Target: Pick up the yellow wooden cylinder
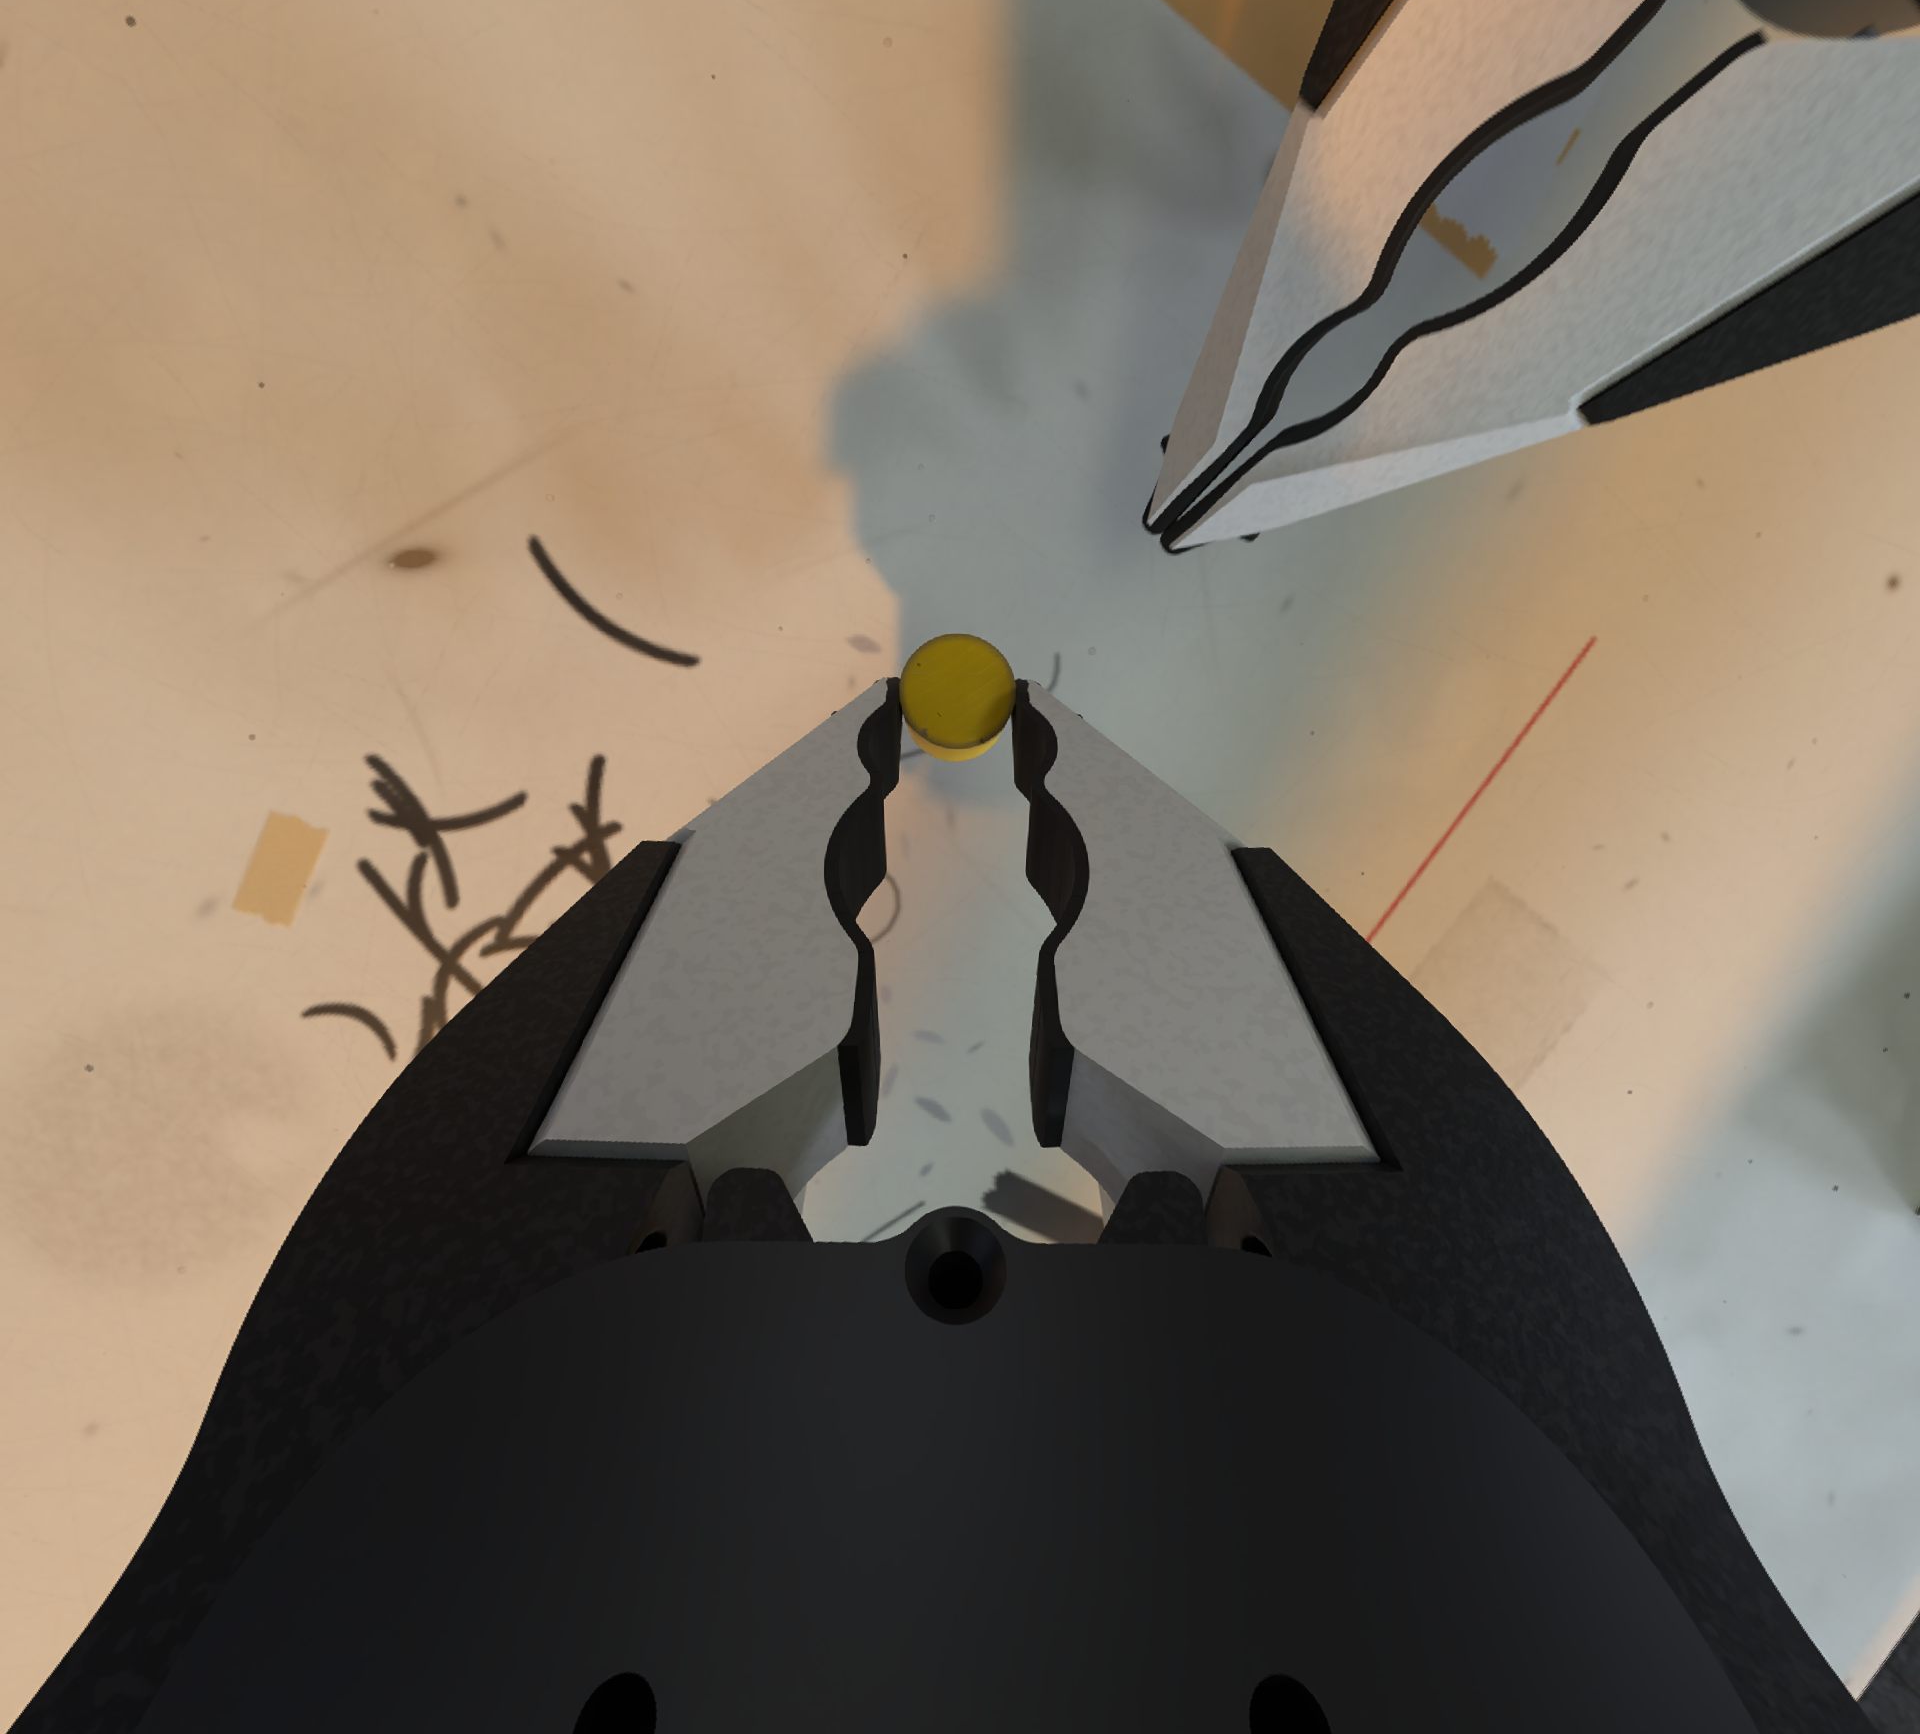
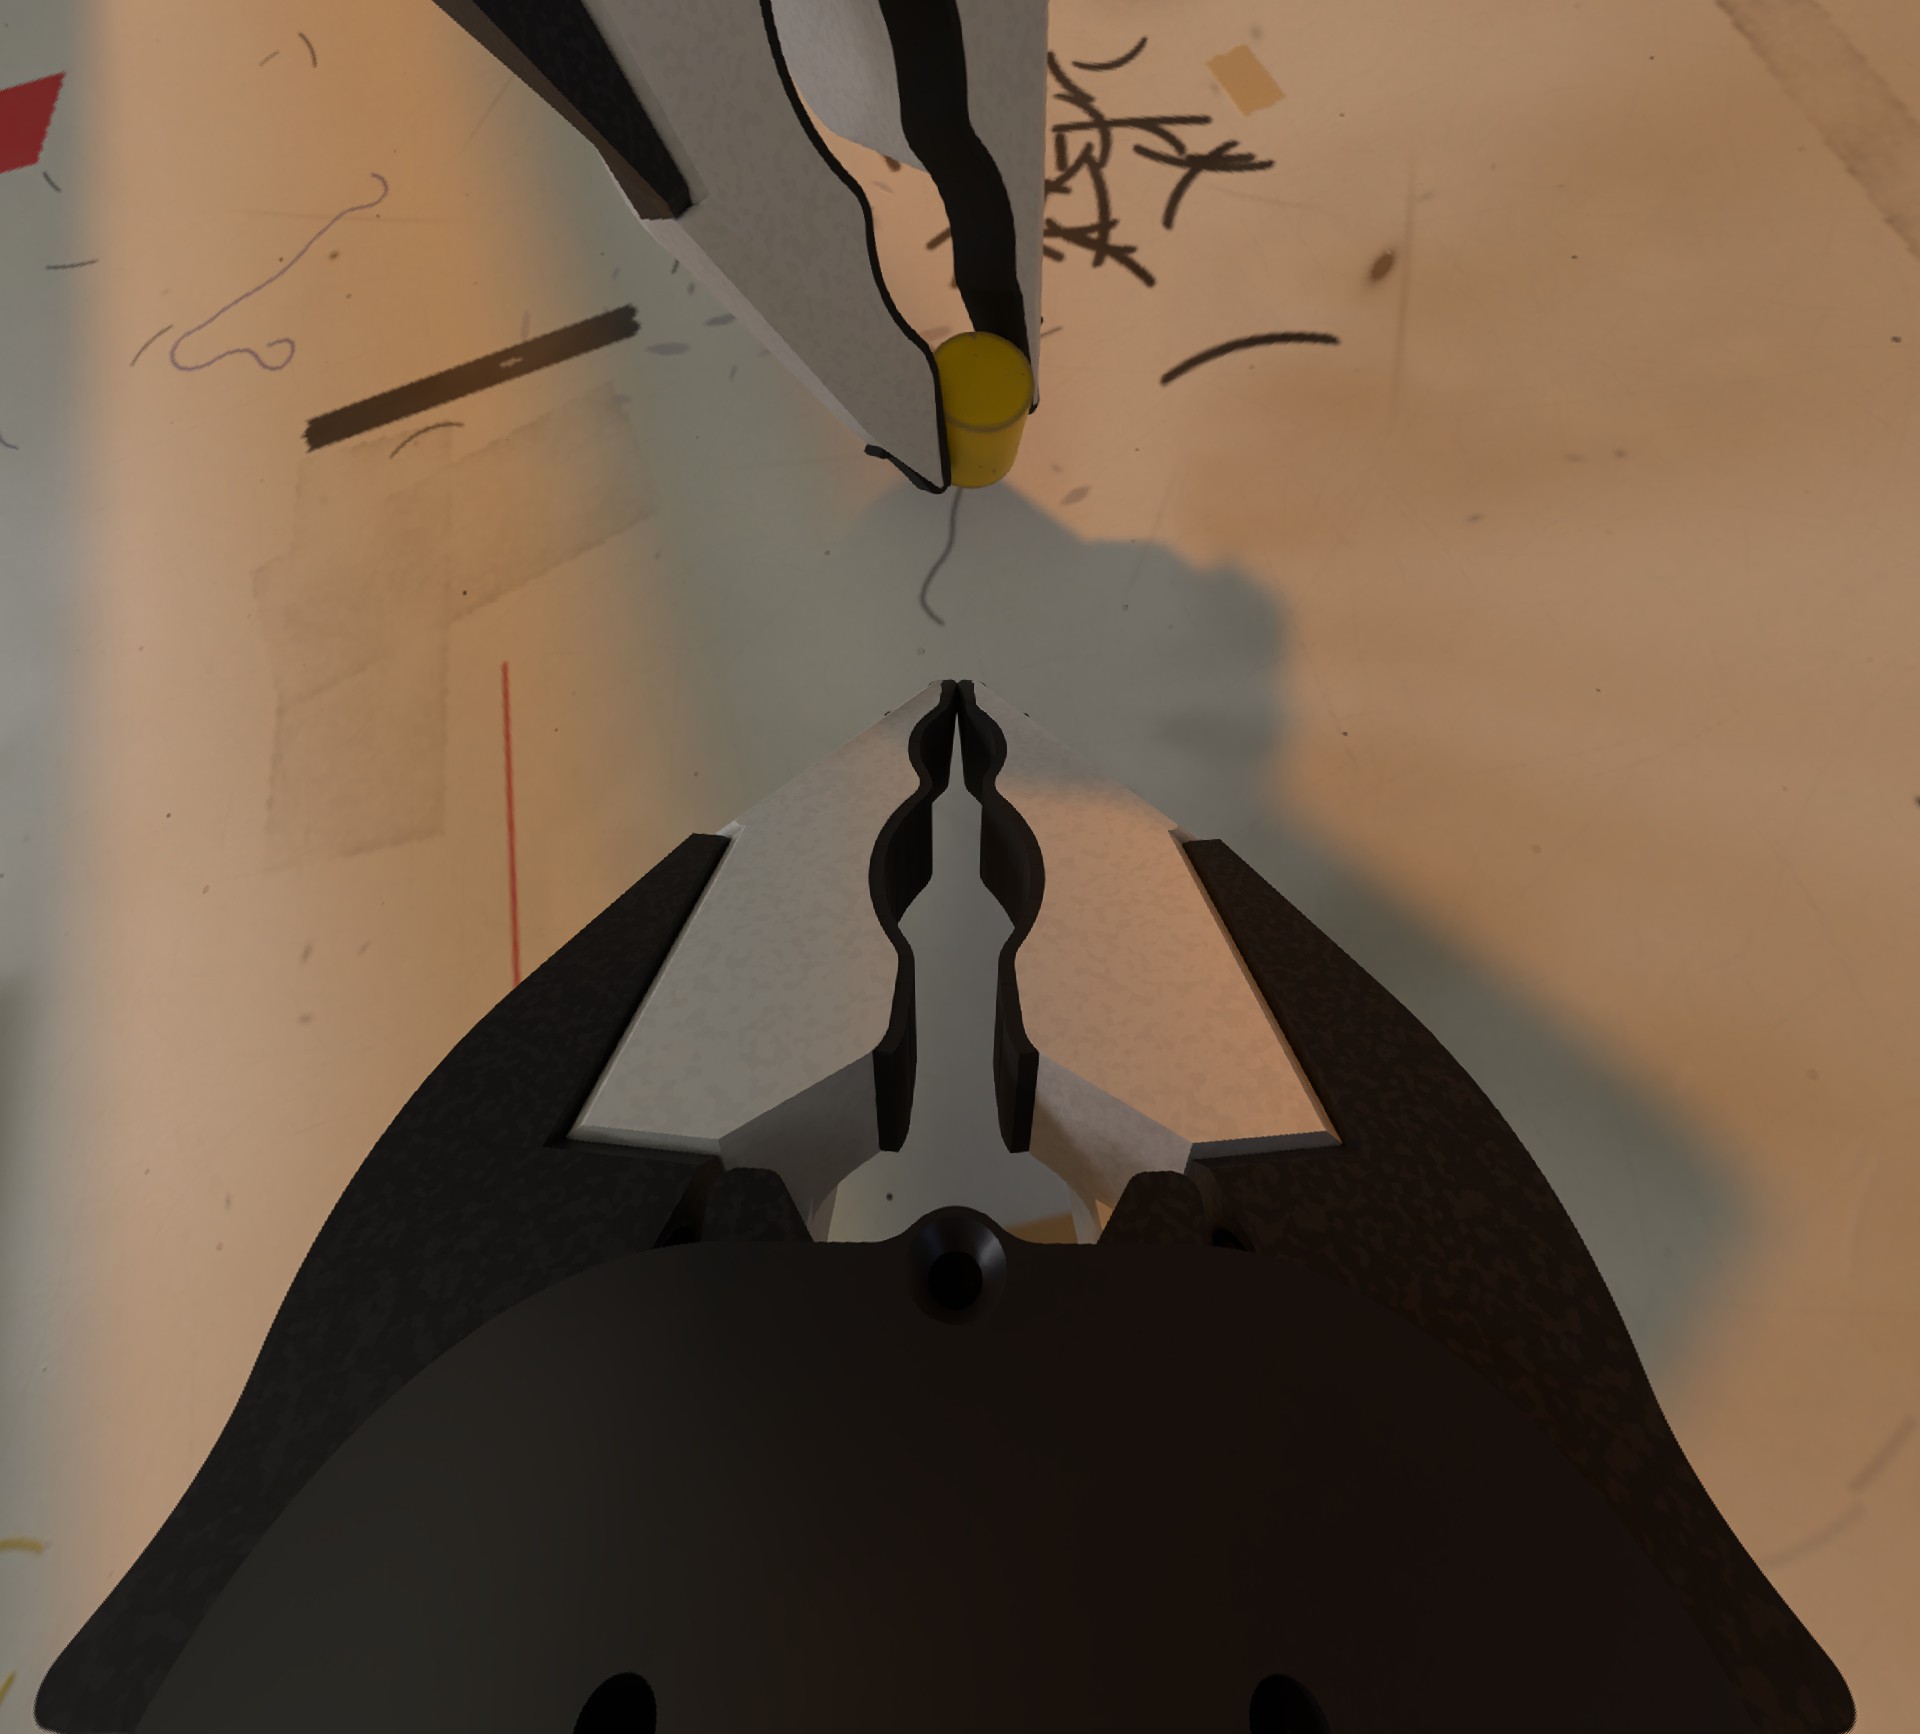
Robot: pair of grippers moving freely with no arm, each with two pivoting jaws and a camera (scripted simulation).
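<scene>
The yellow wooden cylinder (image 1: 956, 697) is small and stands upright, seen from above in the left wrist view. My left gripper (image 1: 956, 702) is shut on it, with both fingertips pressed against its sides. In the right wrist view the cylinder (image 2: 982, 411) shows between the left gripper's fingers (image 2: 904, 396), at the table surface or just above it; I cannot tell which. My right gripper (image 2: 956, 692) is shut and empty, with its tips together, a short way from the cylinder. It also shows in the left wrist view (image 1: 1169, 531) at the upper right.
The tan table top (image 1: 416, 230) carries black scribbles (image 1: 478, 863), tape patches (image 1: 278, 865) and a thin red line (image 1: 1481, 785). A black strip (image 2: 473, 375) and a red patch (image 2: 26, 121) lie to the left in the right wrist view.
</scene>
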